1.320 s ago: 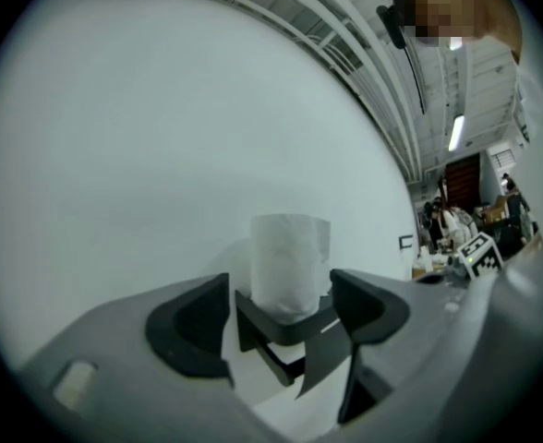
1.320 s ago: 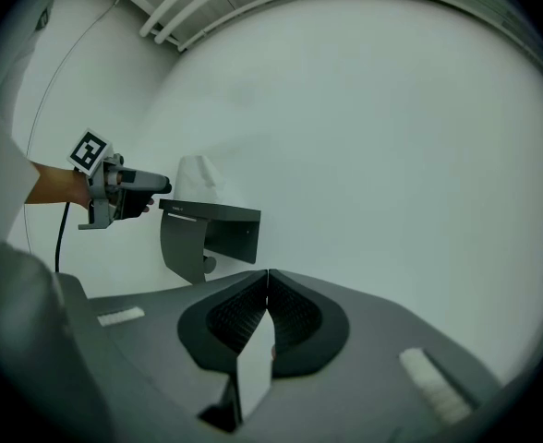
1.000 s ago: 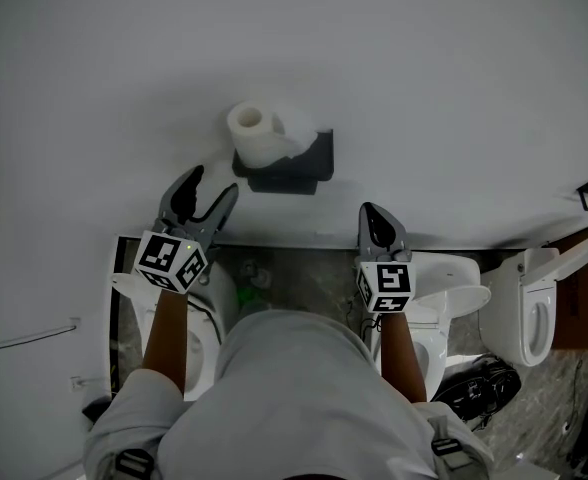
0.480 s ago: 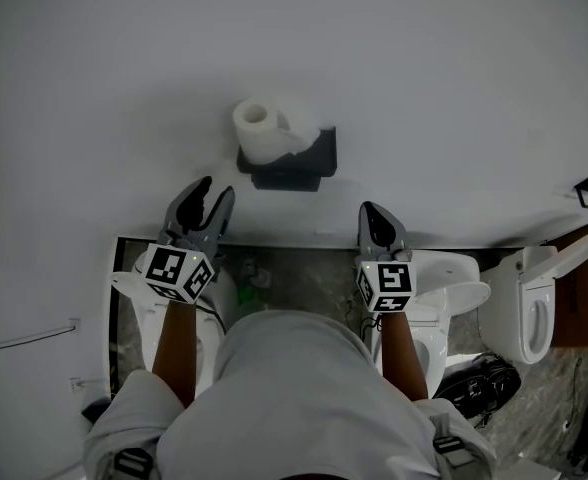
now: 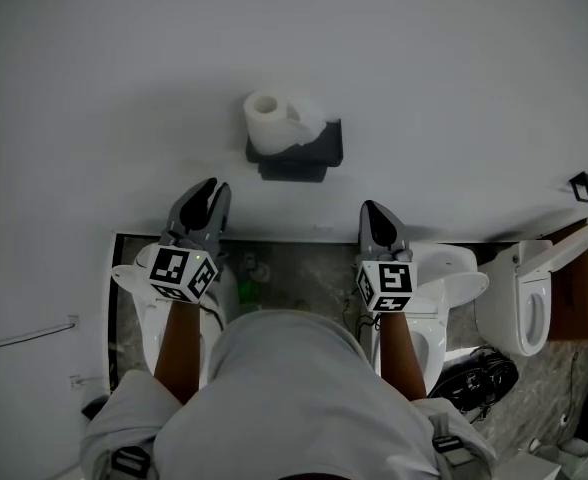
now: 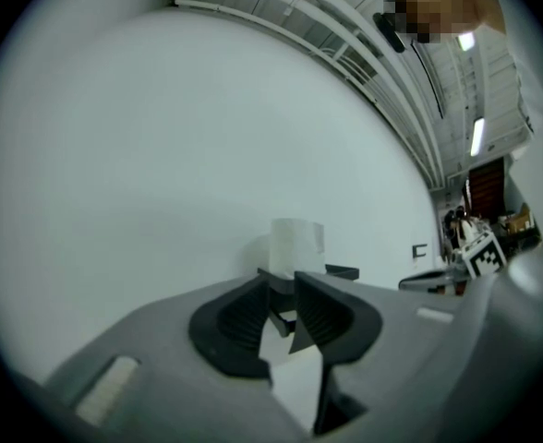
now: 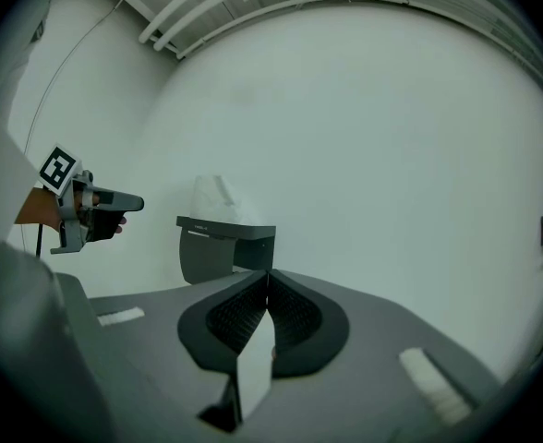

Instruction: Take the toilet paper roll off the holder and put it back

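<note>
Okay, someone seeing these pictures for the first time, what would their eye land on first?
The white toilet paper roll on its dark holder stands out against the bare wall. Below it the left gripper and right gripper, each with a black-and-white marker cube, point at the wall; the left's jaws have just been closing with nothing between them, the right's are together.

Your left gripper (image 6: 283, 289) points at the plain white wall (image 6: 161, 155). Its dark ribbed jaws have just been closing and now stand a narrow gap apart, with nothing between them. Straight beyond that gap you see the white toilet paper roll (image 6: 295, 243) rising above the dark grey wall-mounted holder (image 6: 339, 272), apart from the jaw tips.
</note>
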The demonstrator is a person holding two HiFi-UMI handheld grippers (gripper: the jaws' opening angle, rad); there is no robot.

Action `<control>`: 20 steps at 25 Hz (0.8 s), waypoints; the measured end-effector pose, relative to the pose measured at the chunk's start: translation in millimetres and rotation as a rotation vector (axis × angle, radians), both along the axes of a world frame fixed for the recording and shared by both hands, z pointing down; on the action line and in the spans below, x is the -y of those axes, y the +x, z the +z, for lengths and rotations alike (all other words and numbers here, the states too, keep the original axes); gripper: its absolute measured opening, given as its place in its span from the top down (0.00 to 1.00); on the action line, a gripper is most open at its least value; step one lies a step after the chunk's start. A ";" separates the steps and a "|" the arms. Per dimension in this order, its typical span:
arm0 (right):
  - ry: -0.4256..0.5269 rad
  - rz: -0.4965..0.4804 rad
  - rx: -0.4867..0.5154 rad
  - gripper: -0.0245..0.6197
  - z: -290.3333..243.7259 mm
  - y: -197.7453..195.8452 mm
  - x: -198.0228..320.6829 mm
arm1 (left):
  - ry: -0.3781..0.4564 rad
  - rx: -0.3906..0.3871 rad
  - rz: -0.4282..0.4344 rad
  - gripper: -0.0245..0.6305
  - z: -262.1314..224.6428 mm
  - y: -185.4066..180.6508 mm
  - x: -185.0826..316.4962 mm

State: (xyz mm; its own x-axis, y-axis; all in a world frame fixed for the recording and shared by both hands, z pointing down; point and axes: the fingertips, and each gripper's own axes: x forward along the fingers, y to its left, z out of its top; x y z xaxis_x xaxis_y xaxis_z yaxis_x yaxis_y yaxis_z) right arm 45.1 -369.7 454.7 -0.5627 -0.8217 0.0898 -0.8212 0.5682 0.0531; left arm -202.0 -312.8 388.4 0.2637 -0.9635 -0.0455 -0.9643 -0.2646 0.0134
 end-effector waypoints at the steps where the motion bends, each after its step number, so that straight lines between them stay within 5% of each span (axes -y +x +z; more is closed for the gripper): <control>1: 0.001 0.000 -0.003 0.96 -1.9 -0.9 -4.9 | -0.001 -0.002 -0.001 0.84 -1.2 -1.4 -3.4; 20: 0.030 0.040 -0.003 0.96 -26.4 -6.2 -66.2 | -0.028 -0.031 -0.001 0.96 -6.3 -20.0 -53.2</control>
State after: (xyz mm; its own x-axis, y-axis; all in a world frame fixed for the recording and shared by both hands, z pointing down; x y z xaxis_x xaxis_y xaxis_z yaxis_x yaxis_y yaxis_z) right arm 38.9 -303.5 428.3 -0.5292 -0.8459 0.0666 -0.8430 0.5331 0.0716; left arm -222.0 -259.6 382.1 0.2612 -0.9649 -0.0272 -0.9636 -0.2623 0.0510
